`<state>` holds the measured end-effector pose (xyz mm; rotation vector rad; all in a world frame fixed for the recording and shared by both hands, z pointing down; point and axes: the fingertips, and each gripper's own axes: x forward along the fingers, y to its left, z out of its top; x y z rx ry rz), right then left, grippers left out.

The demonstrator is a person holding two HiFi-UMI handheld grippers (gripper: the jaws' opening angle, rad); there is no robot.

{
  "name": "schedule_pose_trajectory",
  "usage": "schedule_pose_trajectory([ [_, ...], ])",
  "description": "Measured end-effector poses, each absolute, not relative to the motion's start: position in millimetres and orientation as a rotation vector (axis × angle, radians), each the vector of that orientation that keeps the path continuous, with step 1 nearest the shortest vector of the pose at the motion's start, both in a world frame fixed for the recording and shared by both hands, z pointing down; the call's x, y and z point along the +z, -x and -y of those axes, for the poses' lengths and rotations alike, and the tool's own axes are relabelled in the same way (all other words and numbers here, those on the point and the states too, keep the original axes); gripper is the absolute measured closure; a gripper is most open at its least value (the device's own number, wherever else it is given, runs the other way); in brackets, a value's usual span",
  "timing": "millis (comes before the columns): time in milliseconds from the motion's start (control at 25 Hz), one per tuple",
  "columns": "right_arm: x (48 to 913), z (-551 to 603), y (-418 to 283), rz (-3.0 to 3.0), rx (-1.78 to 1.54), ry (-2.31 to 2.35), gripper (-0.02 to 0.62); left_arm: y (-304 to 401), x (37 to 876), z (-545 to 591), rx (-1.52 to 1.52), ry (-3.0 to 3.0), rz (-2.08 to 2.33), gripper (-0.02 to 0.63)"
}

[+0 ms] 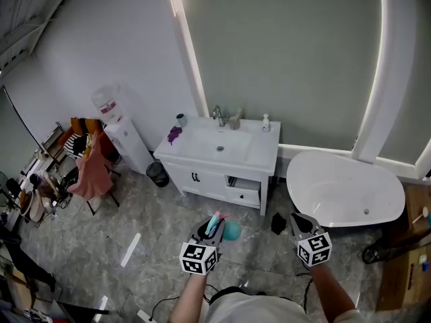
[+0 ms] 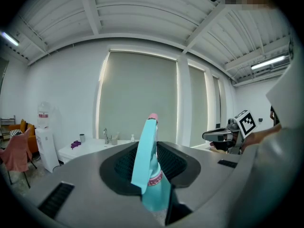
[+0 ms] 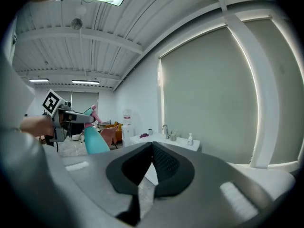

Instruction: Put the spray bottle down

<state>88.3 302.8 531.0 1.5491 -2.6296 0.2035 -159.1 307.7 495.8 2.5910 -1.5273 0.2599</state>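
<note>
Forearms (image 1: 190, 296) reach up from the bottom edge of the head view, side by side. We see both grippers held out roughly level toward the white vanity (image 1: 202, 173). Our left gripper (image 1: 210, 229) sits at lower centre of that frame. Its fingers (image 2: 124, 167) are clamped on the neck of the teal spray bottle (image 2: 151, 184), which stands nearly upright between them, its pink nozzle at the top and its body hanging below. The bottle is in the air above the grey floor (image 1: 155, 227), in front of the vanity and well apart from its worktop (image 1: 262, 152). Our right gripper (image 1: 298, 222) is at lower right, in front of the near end of the bathtub (image 1: 350, 194). Its fingers (image 3: 164, 167) are pressed together with nothing between them. The two grippers stand apart, neither touching the other.
</note>
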Motion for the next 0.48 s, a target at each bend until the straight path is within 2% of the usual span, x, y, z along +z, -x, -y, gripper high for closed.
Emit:
schedule_pose_trajectory([
  [480,542.3,-252.6,-85.0,2.659,0.230,-1.500,0.584,152.5,514.4,-260.9,0.262,-2.540,1.523,0.502],
])
